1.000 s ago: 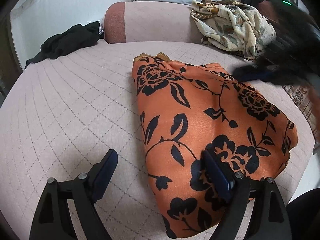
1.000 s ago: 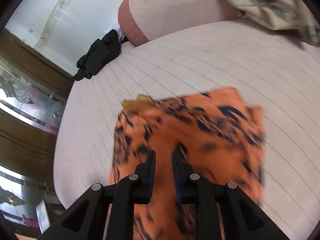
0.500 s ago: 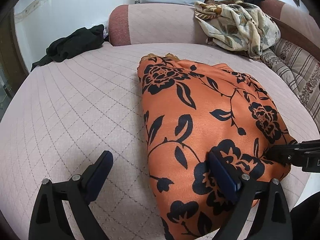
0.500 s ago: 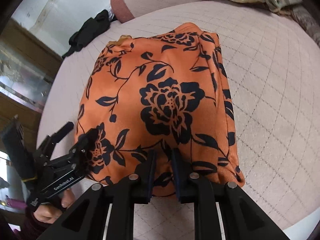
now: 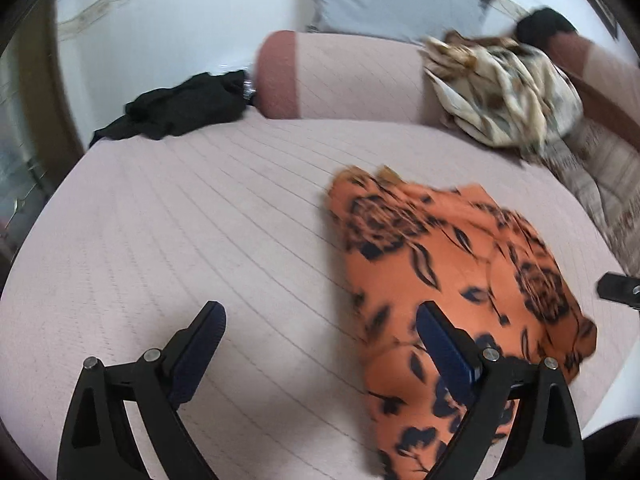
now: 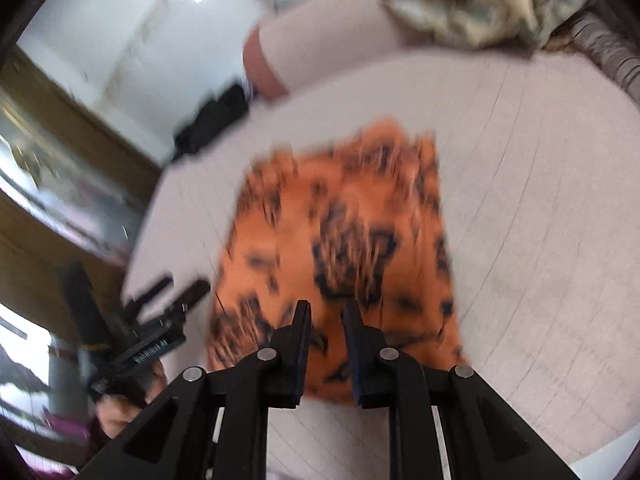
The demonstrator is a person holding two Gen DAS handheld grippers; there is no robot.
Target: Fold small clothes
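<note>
Lying folded on the pink quilted bed, the orange floral garment fills the lower right of the left wrist frame and the centre of the right wrist frame, where motion blur smears its black flower print. The left tool stands with its jaws wide apart and holds nothing: one blue-padded finger sits over bare quilt at lower left, the other over the garment's near left part, though whether it touches the cloth cannot be told. The right tool has its jaws close together with a narrow gap between them, nothing clamped, the tips over the garment's near edge at the bottom centre of its frame; a sliver of it also shows at the right edge of the left wrist frame. The left tool appears again at the lower left of the right wrist frame, just beside the garment's left edge. A black garment lies crumpled at the upper left, against the end of a pink bolster. A cream patterned cloth is heaped at the upper right, with a grey pillow above the bolster.
</note>
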